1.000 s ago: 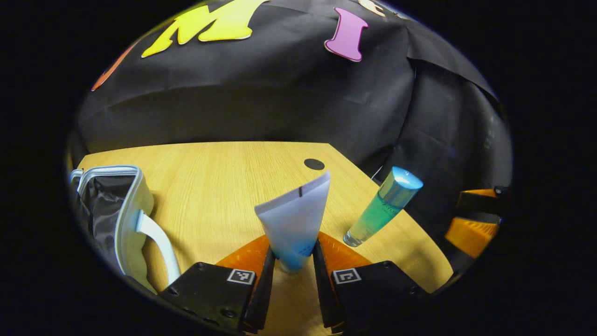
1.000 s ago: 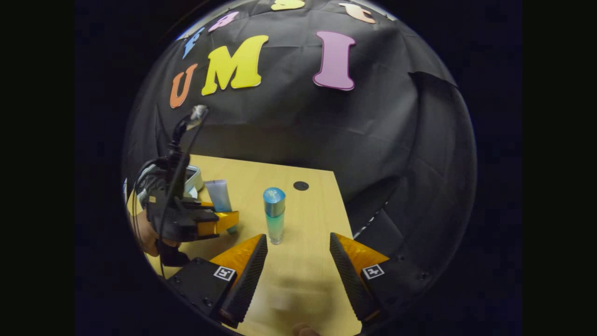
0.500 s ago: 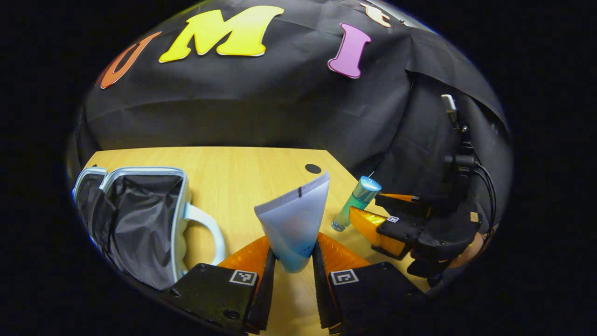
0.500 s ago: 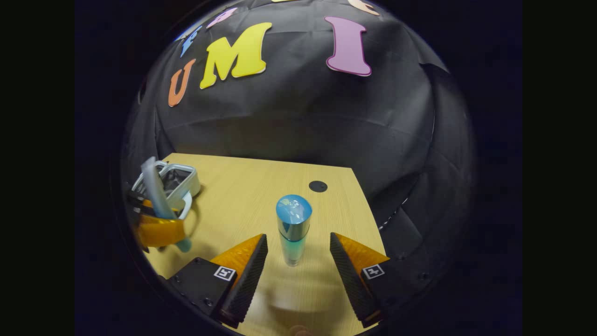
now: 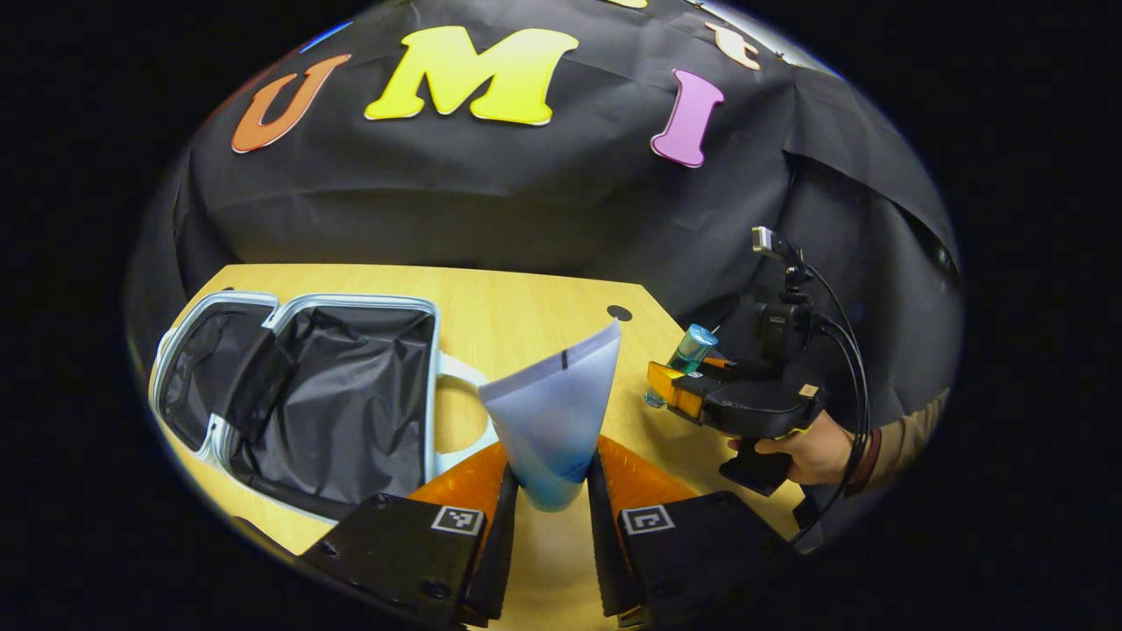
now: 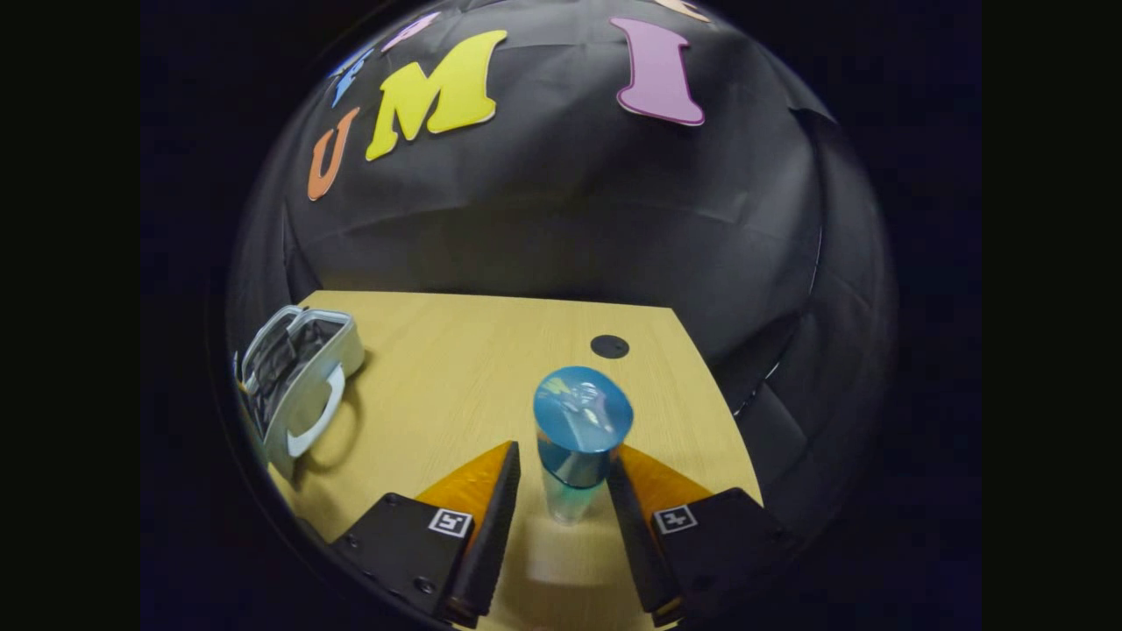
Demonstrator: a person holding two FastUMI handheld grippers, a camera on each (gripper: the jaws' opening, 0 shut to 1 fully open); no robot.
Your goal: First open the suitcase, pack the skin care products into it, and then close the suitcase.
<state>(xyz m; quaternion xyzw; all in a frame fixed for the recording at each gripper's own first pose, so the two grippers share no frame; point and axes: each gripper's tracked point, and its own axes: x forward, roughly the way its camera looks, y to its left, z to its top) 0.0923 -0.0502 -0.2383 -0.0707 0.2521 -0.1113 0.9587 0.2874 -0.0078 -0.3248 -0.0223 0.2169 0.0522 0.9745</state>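
Surface: wooden table [image 5: 526, 298] in front of the black cloth wall; a dark round hole [image 6: 609, 345] near its far edge
Suitcase: suitcase [image 5: 307, 394] lies open at the left, dark lining showing, handle [image 5: 456, 412] toward the middle; in the right gripper view it sits well apart at far left [image 6: 298, 377]
Tube: tube [image 5: 552, 403] stands upright, long axis vertical, crimped end up, cap end down between the fingers; the open case lies just to its left and lower
Left gripper: left gripper [image 5: 550, 491] pinches the tube near its cap; held above the table, nearer the case than the other hand; the coming move, I judge, is leftward and down into the lining
Bottle: bottle [image 6: 574, 438] upright on the table at the right, blue cap up; also seen farther off [image 5: 688, 355]
Right gripper: right gripper [image 6: 565, 508] straddles the bottle low on its body, fingers drawn close; whether both press it I cannot tell; a hand [image 5: 806, 451] holds it level
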